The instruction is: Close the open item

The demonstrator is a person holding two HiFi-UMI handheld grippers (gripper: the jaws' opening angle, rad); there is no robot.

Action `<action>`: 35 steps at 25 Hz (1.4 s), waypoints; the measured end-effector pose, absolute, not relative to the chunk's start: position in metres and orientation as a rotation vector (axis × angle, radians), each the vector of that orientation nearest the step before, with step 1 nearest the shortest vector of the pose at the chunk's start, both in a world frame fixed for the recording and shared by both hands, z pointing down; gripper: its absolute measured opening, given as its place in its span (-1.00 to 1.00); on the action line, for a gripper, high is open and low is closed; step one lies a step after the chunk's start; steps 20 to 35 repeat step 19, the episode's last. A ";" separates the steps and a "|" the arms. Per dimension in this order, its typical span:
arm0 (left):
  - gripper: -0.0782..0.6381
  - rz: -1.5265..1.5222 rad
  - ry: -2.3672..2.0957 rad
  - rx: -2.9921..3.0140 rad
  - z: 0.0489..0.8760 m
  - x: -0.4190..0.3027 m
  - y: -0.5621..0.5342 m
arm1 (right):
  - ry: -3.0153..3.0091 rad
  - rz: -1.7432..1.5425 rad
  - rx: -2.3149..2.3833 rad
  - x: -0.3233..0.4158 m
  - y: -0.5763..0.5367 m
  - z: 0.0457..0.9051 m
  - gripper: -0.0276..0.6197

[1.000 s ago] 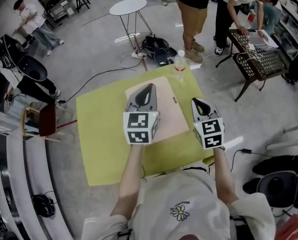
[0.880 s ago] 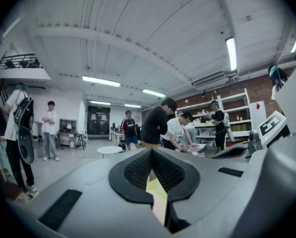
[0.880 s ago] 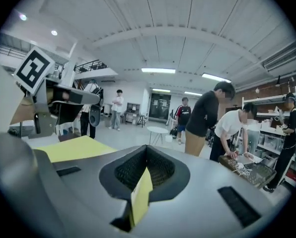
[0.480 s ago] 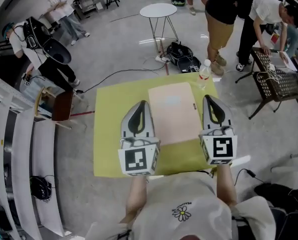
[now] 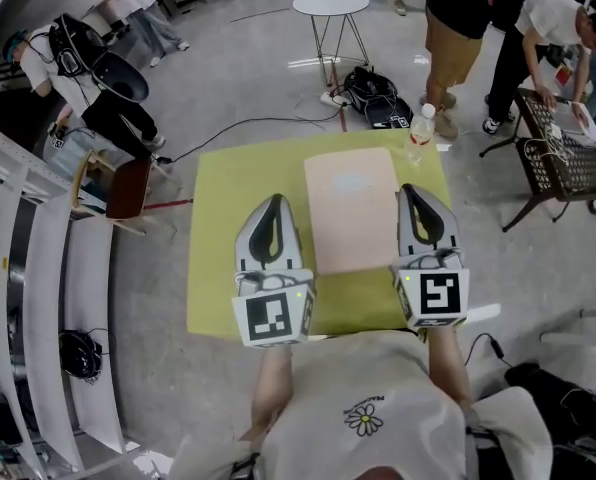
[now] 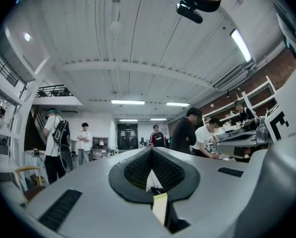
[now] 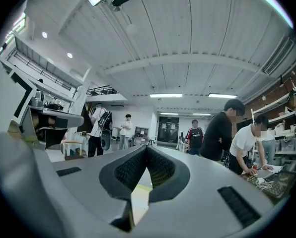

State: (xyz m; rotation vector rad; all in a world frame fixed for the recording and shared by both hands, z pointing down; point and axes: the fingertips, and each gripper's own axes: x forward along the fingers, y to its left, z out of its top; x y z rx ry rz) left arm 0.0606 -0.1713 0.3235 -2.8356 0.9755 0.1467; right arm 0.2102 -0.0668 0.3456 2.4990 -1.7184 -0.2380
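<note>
A flat pale-pink rectangular item lies on the yellow-green table, and nothing on it stands raised. My left gripper hovers just left of the item near the table's front edge, jaws shut and empty. On the item's right side my right gripper hovers with its jaws shut on nothing. Both gripper views look level across the room. In them the left gripper and the right gripper have their tips together. Only a sliver of table shows between the pads.
A clear water bottle stands at the table's far right corner. Beyond it are a round white side table, a black bag with cables on the floor, and several people. A wooden chair stands left and a mesh table right.
The left gripper, which overlapped the pink item a second ago, now sits to its left. Both grippers have drawn back toward the near edge, and the head view has shifted.
</note>
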 end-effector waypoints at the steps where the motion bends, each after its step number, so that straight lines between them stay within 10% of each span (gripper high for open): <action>1: -0.75 0.143 0.969 -2.838 0.324 0.062 -0.170 | -1.720 -0.239 2.497 0.210 -0.067 0.345 -0.88; 35: -0.75 0.138 0.903 -2.879 0.336 0.075 -0.167 | -1.694 -0.208 2.484 0.211 -0.061 0.350 -0.88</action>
